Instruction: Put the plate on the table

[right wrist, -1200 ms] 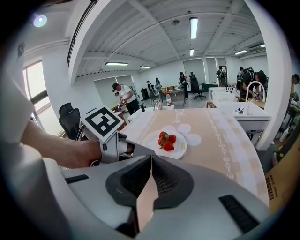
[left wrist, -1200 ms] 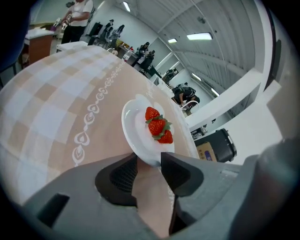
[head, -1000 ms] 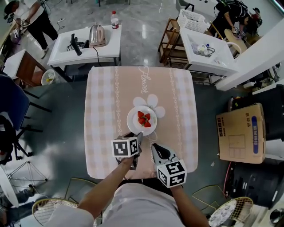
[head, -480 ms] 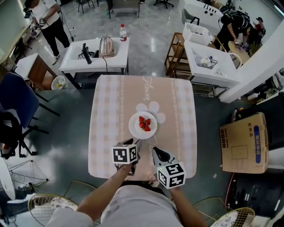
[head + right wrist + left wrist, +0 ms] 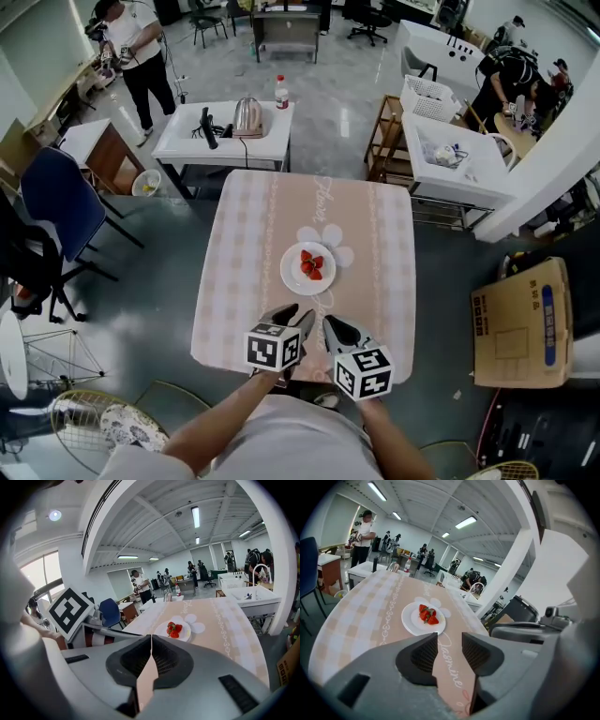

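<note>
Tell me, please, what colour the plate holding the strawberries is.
The plate is plain white, clearest in the left gripper view.

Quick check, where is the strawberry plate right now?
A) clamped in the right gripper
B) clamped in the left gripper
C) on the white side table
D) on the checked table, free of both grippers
D: the plate sits on the table, apart from the left gripper and right gripper.

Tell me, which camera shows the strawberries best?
The left gripper view: the strawberries look largest there, nothing blocking them. The head view shows them small, from above; the right gripper view, small and side-on.
</note>
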{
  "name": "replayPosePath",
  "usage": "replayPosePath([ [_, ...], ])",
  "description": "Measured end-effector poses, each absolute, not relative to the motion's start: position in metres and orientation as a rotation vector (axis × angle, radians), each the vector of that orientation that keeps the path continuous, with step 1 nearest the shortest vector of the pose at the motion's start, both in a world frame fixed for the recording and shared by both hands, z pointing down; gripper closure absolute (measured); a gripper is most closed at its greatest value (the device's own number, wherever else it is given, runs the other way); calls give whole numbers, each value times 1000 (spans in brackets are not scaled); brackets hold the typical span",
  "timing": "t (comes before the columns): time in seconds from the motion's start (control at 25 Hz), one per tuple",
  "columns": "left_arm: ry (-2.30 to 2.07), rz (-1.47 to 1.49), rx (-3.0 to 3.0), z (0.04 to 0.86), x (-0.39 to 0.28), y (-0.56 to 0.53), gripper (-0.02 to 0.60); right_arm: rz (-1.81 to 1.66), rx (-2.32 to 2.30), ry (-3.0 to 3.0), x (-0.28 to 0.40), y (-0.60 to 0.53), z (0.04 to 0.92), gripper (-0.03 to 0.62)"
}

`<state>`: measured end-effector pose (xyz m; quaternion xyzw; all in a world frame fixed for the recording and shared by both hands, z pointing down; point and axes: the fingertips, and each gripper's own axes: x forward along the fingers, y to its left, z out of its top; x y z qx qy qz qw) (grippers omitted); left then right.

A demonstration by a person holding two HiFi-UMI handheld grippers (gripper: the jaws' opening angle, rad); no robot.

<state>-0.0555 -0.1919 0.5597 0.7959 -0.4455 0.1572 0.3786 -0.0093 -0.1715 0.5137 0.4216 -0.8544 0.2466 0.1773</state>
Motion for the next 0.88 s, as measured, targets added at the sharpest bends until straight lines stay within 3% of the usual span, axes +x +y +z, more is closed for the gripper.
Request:
replayPosePath([
  [0.56,-1207,390,2209,516,-28,-134,451,670,1125,-2521,4,-126,499,589],
  [0.72,-1226,390,2246,508,-19,-119,565,634,1113,-2537,14,-112,493,591],
  [0.88,-1246,362,2269,497,-12,-111,574,620,1124,-2554,24,-105,486,591],
])
